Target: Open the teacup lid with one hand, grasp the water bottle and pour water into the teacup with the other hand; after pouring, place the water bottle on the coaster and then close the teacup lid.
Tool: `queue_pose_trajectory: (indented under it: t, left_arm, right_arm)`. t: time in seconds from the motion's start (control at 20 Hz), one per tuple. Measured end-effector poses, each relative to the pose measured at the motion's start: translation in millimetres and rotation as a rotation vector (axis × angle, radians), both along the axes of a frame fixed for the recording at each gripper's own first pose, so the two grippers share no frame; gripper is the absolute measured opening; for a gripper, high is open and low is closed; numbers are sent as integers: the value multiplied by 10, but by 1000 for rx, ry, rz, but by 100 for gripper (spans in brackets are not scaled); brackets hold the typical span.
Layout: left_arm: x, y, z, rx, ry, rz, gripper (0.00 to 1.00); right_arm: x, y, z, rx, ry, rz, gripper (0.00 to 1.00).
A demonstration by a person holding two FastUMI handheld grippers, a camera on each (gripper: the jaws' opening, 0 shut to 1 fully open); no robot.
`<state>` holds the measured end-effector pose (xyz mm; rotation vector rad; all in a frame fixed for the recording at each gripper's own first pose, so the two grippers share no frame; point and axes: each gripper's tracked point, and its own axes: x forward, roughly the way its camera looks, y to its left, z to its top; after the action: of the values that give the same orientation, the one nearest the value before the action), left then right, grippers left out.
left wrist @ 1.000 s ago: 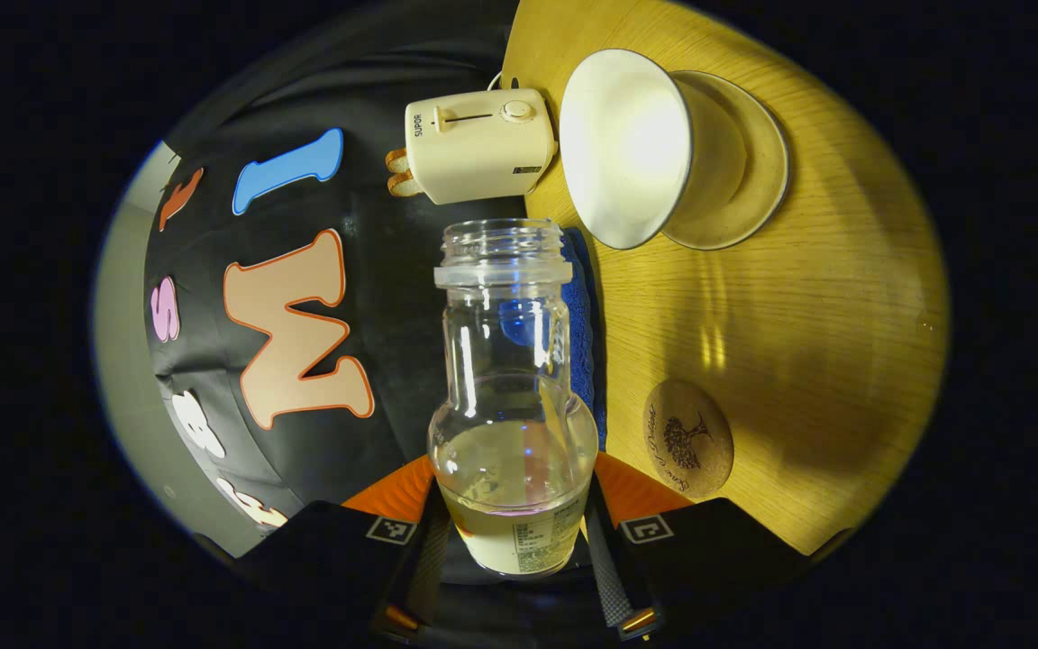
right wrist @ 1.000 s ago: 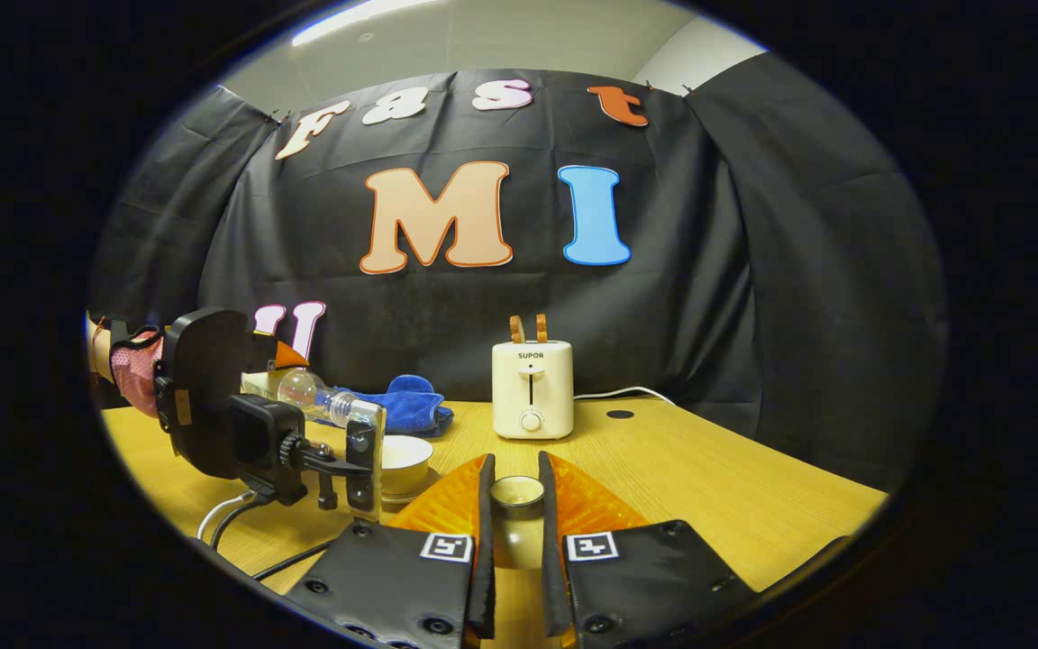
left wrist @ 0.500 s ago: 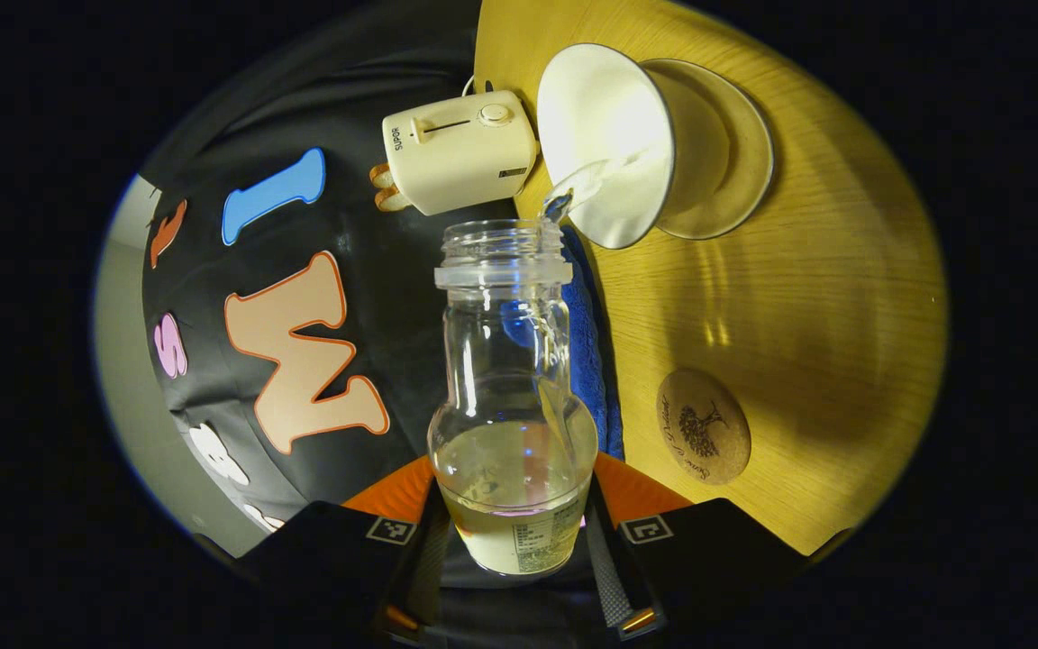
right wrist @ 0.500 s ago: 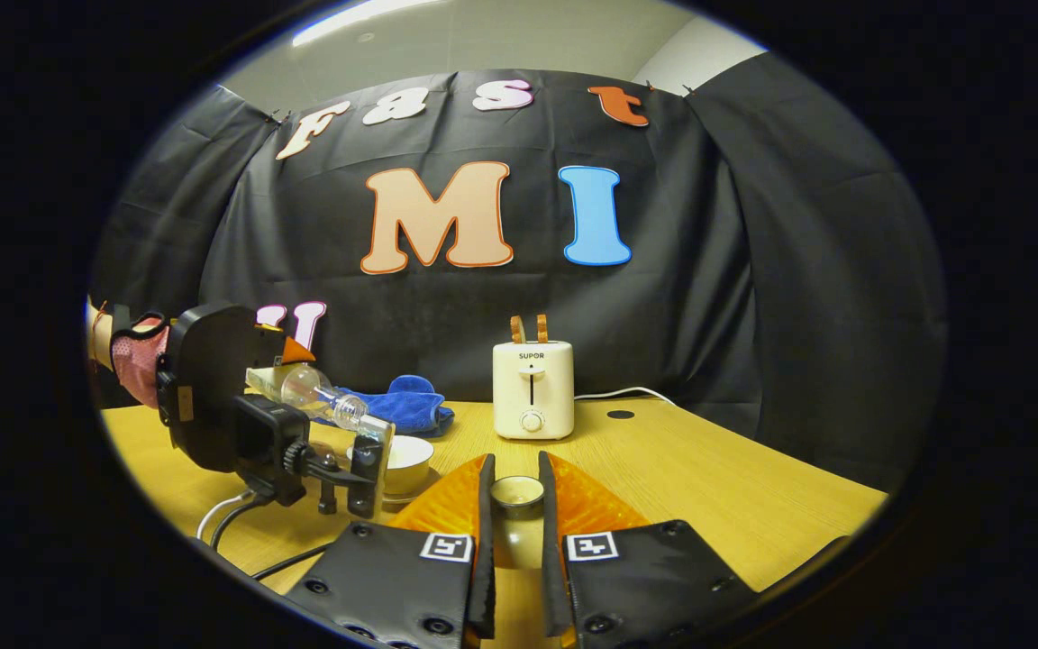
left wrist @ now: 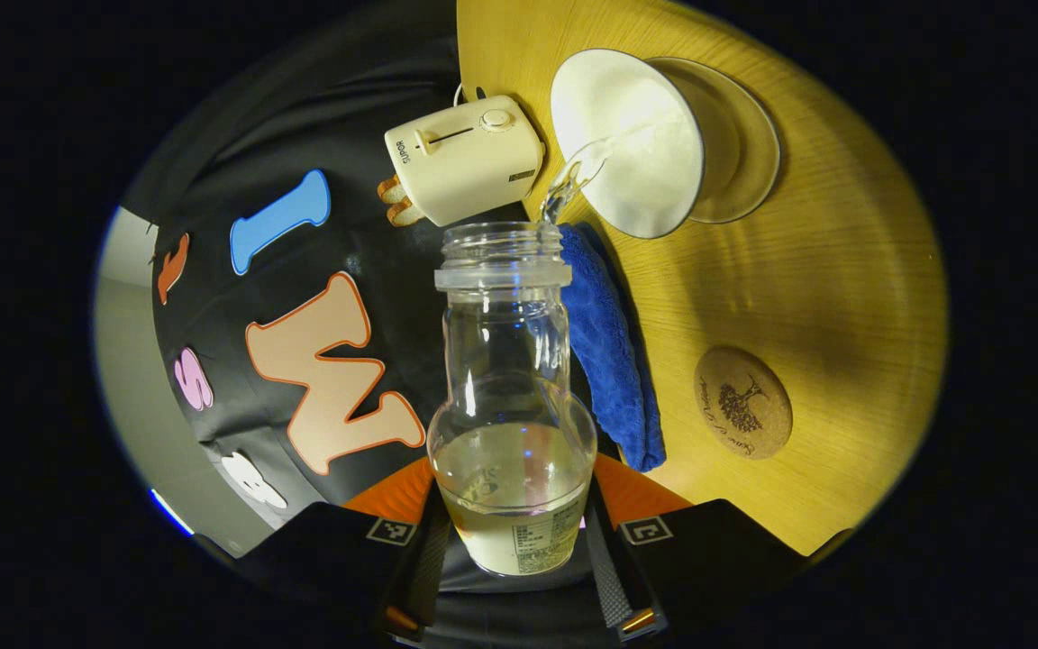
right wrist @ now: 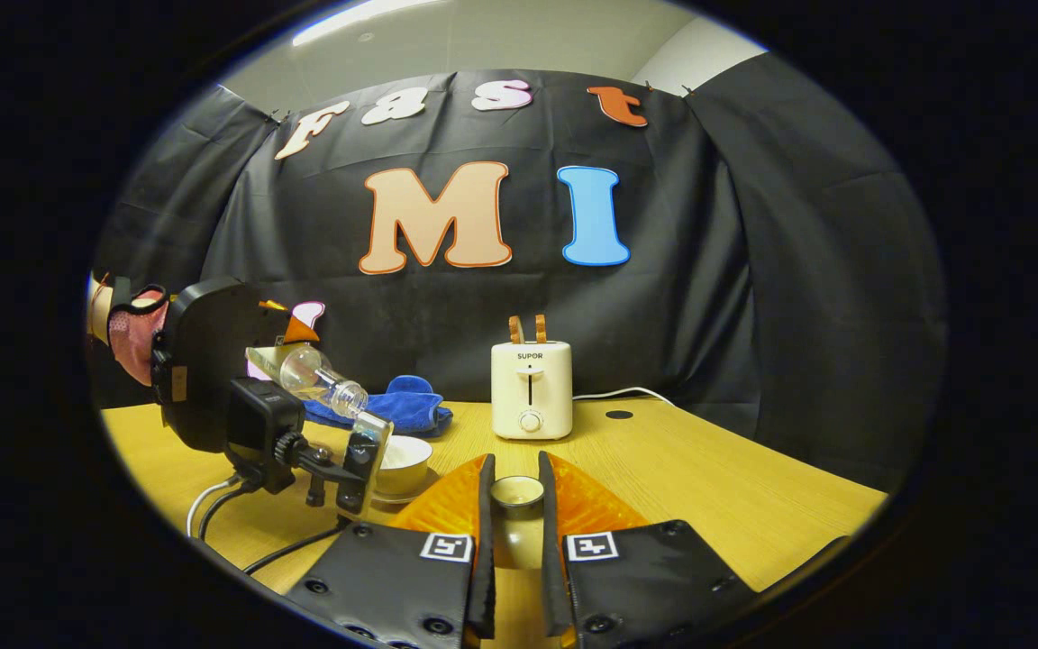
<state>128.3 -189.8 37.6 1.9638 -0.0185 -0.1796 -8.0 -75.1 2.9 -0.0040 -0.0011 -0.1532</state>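
My left gripper (left wrist: 512, 518) is shut on a clear glass water bottle (left wrist: 510, 397), which is tipped over sideways. A thin stream of water runs from its open mouth into the white teacup (left wrist: 632, 144) on its saucer (left wrist: 749, 135). The round cork coaster (left wrist: 742, 403) lies bare on the wooden table (left wrist: 825, 270). In the right gripper view my right gripper (right wrist: 515, 469) is shut on the small round teacup lid (right wrist: 516, 493), held above the table. To its left are the tilted bottle (right wrist: 321, 383), the teacup (right wrist: 402, 453) and the hand-held left gripper (right wrist: 208, 370).
A cream toaster (right wrist: 530, 389) with two slices stands at the back of the table, its cord trailing right. A blue cloth (left wrist: 609, 356) lies beside the bottle near the back edge. Cables (right wrist: 213, 514) run over the table's front left.
The left gripper has risen and tipped the bottle further, and water now streams into the teacup. The right gripper and lid have stayed put.
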Motion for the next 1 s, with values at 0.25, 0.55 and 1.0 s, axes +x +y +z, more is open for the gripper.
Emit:
queue_pose_trajectory:
  t: [0.25,0.55,1.0]
  left_arm:
    - [19,-48,127,49,-28,-19,66]
    - [2,-154,296,99,-73,-54,66]
    - [5,-88,128,-28,-25,-50,66]
  right_arm:
    - [5,-7,1,0,-1,-6,24]
    - [0,0,1,-1,0,-6,23]
    - [5,4,3,0,1,-2,23]
